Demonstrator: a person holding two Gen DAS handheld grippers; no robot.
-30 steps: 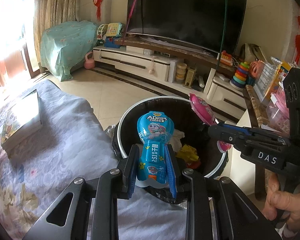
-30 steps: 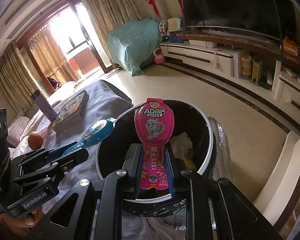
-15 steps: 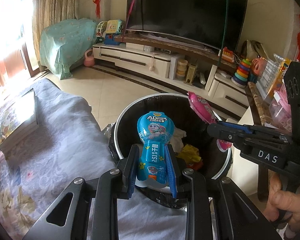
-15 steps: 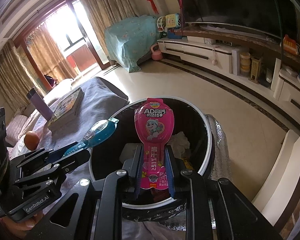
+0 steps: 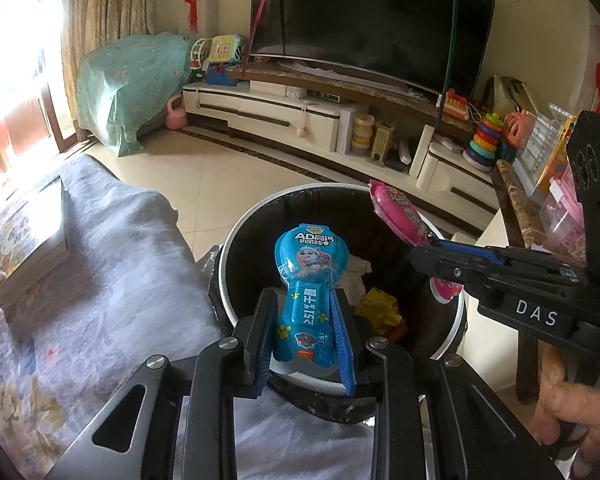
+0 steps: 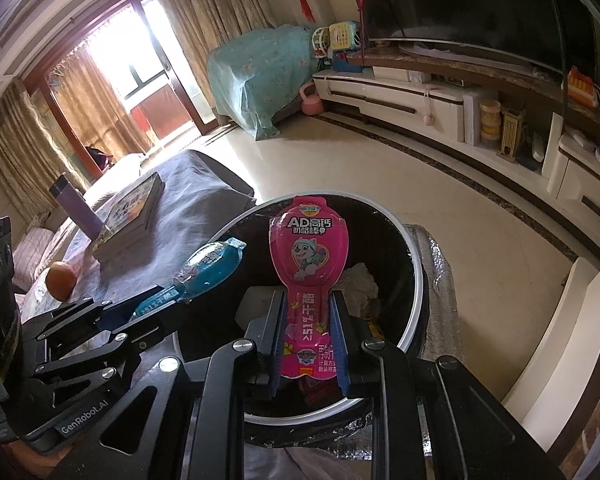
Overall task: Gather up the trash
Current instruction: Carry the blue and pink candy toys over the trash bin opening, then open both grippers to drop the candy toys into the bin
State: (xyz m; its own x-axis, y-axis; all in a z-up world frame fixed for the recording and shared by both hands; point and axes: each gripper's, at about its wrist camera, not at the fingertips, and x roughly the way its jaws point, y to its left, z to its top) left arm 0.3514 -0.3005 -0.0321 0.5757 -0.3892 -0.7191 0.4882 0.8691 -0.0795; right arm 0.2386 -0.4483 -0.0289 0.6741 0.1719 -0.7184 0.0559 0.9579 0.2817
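Our left gripper [image 5: 306, 336] pinches the blue wrapper [image 5: 306, 280] and our right gripper [image 6: 307, 336] pinches the pink wrapper [image 6: 306, 264], both right over the bin [image 5: 236, 240]. We should let go gently (straight down) so they land inside

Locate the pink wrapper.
The pink wrapper is clamped upright in the right gripper, held over the trash bin, right of the blue wrapper.

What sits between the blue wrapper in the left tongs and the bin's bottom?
Only open air inside the bin: the blue wrapper hangs over white tissue and yellow scraps, seen in the left wrist view.
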